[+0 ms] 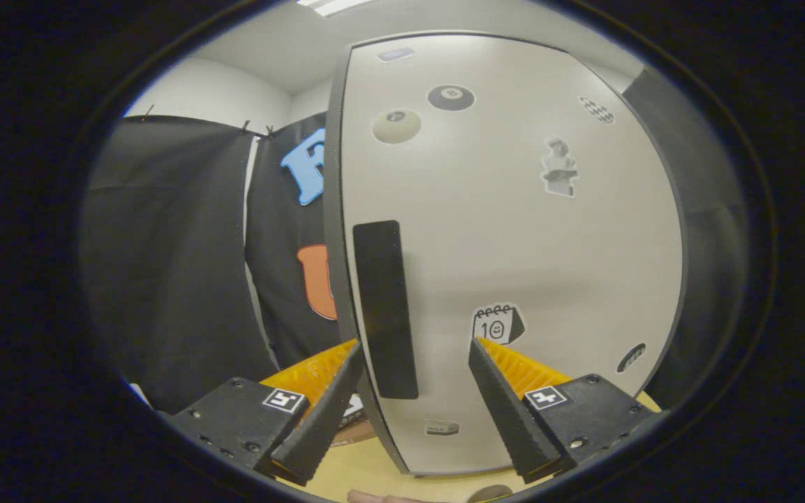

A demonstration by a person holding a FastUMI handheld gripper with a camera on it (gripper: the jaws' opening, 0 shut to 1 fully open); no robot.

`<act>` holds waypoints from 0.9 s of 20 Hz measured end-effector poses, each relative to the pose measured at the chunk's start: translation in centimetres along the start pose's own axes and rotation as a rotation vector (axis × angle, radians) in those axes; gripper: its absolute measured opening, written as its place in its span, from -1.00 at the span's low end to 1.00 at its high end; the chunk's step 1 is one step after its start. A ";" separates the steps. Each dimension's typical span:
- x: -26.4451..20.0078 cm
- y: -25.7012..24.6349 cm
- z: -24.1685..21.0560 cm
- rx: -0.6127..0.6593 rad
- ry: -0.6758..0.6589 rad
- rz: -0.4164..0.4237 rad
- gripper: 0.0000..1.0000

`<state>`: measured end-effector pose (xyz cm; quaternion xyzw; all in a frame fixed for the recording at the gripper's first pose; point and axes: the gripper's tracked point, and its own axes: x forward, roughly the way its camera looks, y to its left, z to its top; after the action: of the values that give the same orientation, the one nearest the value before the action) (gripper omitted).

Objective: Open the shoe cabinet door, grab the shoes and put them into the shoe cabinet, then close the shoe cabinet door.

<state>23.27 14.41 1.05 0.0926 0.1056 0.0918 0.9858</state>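
The shoe cabinet door [514,230] is a pale grey panel with several stickers, right in front of me. A black vertical handle strip [384,307] runs along its left edge. My gripper [416,346] is open, its two orange-and-black fingers [325,391] spread either side of that handle's lower part; the left finger reaches past the door's left edge and the right finger lies over the door face. Neither finger presses on the handle.
Black cloth wall [165,265] hangs to the left of the cabinet. A light wooden surface [367,468] shows below the door, between the fingers. A dark cabinet side [710,209] curves away on the right.
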 end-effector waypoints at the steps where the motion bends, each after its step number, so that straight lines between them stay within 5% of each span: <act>1: 0.2 0.3 0.0 0.001 0.003 0.001 0.95; 7: 1.1 1.2 0.8 -0.100 0.027 -0.067 0.67; 11: 1.0 1.7 0.0 -0.153 0.079 -0.062 -0.25; 18: -2.6 1.9 -0.7 -0.184 0.098 0.061 -0.32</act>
<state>20.27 15.84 1.29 0.0003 0.1420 0.1353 0.9806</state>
